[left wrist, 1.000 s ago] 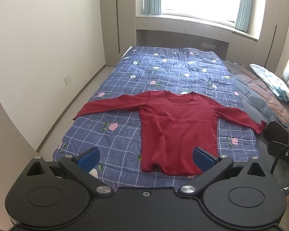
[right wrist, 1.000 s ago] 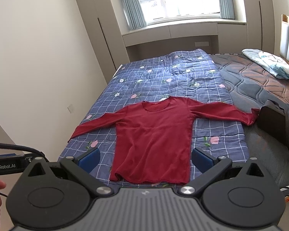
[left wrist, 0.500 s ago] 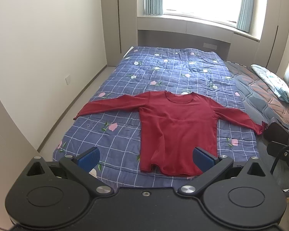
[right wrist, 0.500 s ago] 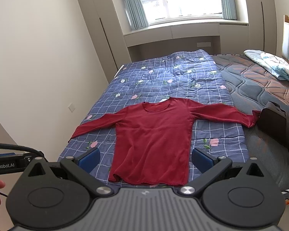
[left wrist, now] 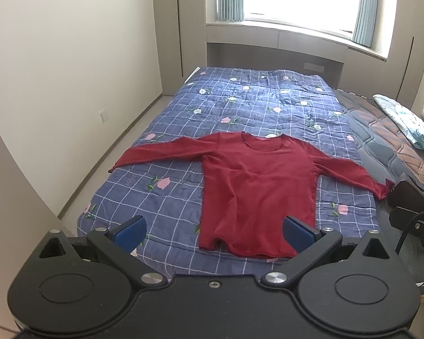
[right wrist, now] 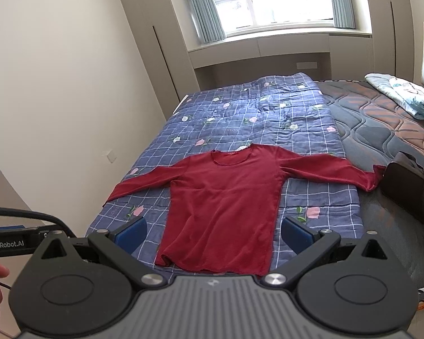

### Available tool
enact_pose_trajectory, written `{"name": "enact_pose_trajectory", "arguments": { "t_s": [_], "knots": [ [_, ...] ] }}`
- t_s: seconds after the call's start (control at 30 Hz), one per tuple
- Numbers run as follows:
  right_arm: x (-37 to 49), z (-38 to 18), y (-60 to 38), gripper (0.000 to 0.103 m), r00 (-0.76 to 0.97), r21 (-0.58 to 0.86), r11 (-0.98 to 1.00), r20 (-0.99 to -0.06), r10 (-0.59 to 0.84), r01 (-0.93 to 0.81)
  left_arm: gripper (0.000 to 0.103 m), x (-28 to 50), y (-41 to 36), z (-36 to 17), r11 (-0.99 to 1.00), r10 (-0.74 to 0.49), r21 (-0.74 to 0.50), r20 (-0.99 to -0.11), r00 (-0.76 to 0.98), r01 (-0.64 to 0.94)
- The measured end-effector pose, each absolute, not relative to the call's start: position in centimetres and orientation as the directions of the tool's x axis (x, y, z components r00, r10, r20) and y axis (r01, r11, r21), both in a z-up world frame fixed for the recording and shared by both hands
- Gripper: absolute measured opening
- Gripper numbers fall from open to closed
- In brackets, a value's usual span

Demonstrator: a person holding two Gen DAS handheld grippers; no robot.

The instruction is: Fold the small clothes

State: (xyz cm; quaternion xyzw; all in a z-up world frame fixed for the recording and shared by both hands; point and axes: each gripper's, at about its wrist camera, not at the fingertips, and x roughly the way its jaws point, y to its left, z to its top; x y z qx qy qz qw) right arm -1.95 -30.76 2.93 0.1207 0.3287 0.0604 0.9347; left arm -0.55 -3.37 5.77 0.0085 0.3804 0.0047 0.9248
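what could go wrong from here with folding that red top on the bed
1. The dark red long-sleeved top has its right cuff right beside the dark brown bag; folding that sleeve may snag or nudge the bag.
2. The hem lies near the bed's front edge, so a pull could drag the top off the blue checked floral quilt.
3. Both the left gripper and right gripper have open jaws; a grab may pinch quilt too.

"GenRobot.AI" on left gripper [right wrist: 5,244] body.
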Motion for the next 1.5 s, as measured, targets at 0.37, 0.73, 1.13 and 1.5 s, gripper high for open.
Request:
{"name": "enact_pose_trajectory", "arguments": {
  "t_s": [0.37, 0.73, 1.13, 1.5],
  "knots": [
    [0.9, 1.7, -31.8, 0.103, 0.753, 0.292, 0.956, -0.637, 0.164, 0.039, 0.102, 1.0, -6.0, 5.3, 0.999, 0.021, 0.043, -0.739, 0.674, 0.015],
    [10.1, -1.1, -30.7, 0.103, 0.560, 0.175, 0.935, -0.828, -0.030, 0.310, 0.102, 10.4, -5.4, 3.1, 0.989, -0.092, 0.004, -0.772, 0.629, 0.149],
    [17.0, 1.7, -29.5, 0.103, 0.490, 0.001, 0.896, -0.837, -0.242, 0.444, 0.102, 23.4, -6.0, -1.4, 0.931, -0.150, 0.049, -0.852, 0.501, 0.362],
    [21.7, -1.7, -37.1, 0.103, 0.486, 0.058, 0.860, -0.843, -0.230, 0.507, 0.102, 29.4, -11.6, -3.8, 0.908, -0.142, 0.069, -0.878, 0.457, 0.413]
  ]
}}
